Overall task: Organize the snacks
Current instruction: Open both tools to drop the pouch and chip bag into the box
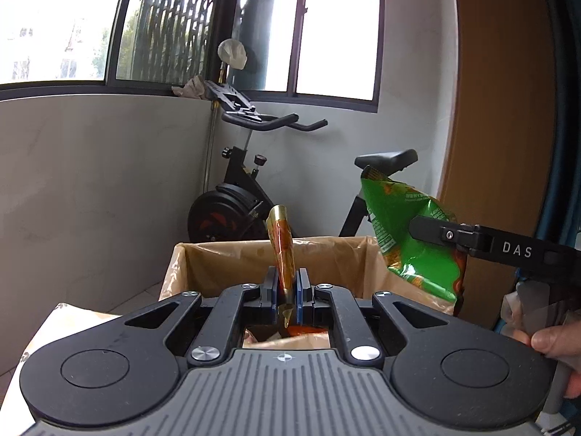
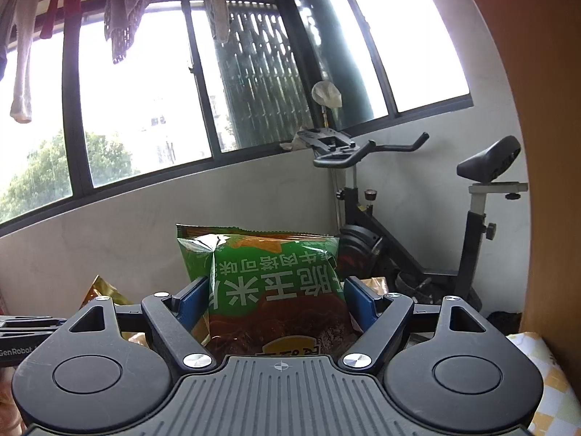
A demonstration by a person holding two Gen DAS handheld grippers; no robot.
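Tongs in your left hand [image 1: 287, 292] pinch a slim gold-orange packet [image 1: 281, 245] while your right tongs [image 2: 277, 299] clasp a green chip bag [image 2: 268, 287], both raised above the lined box [image 1: 225, 265] for sorting.

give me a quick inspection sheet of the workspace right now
surface: no table seen; open cardboard box lined with brown paper below the grippers
job's things: green snack bag, printed side upside down; thin orange-gold packet, upright
clutter: nothing seen
grippers: left gripper shut on the orange-gold packet; right gripper shut on the green snack bag
cables: nothing seen
surroundings: exercise bike by the grey wall, windows, hanging laundry
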